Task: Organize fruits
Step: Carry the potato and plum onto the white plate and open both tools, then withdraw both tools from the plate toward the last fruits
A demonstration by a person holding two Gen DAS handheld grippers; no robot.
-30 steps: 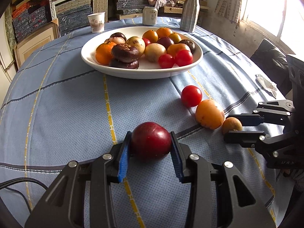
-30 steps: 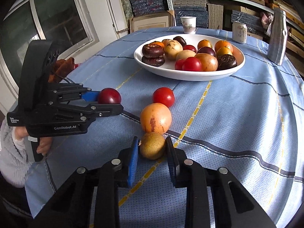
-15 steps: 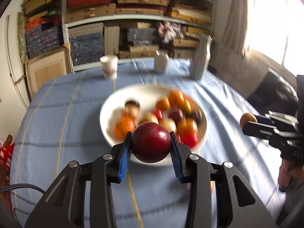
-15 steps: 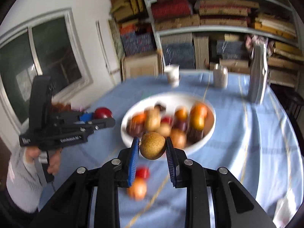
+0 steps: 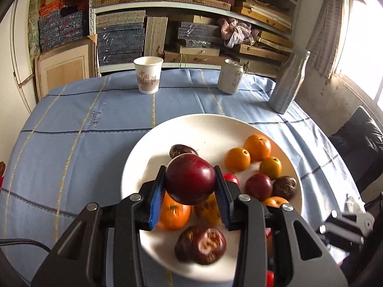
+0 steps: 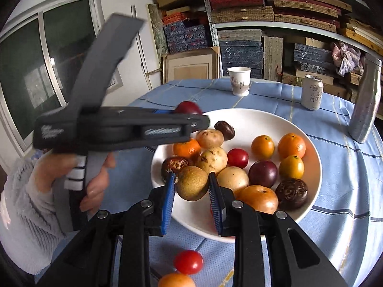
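Both grippers are rising off the tabletop (image 6: 347,191) with their fruit: the left gripper (image 5: 190,186) is carrying the dark red plum (image 5: 190,179) and the right gripper (image 6: 192,189) the brown fruit (image 6: 192,183) over the white plate (image 6: 311,191).

left gripper (image 5: 190,186) clamps dark red plum (image 5: 190,179) above white plate (image 5: 208,129) of fruit.

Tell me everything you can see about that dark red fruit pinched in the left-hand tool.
The dark red fruit is round, smooth and glossy, maroon with a soft highlight, plum-like, with no stem showing. It is clamped at its sides between the blue ribbed pads of the left gripper, held in the air over the near part of the white plate, above an orange and a yellowish fruit. Only the pads touch it. The right wrist view shows just its top peeking over the gripper.
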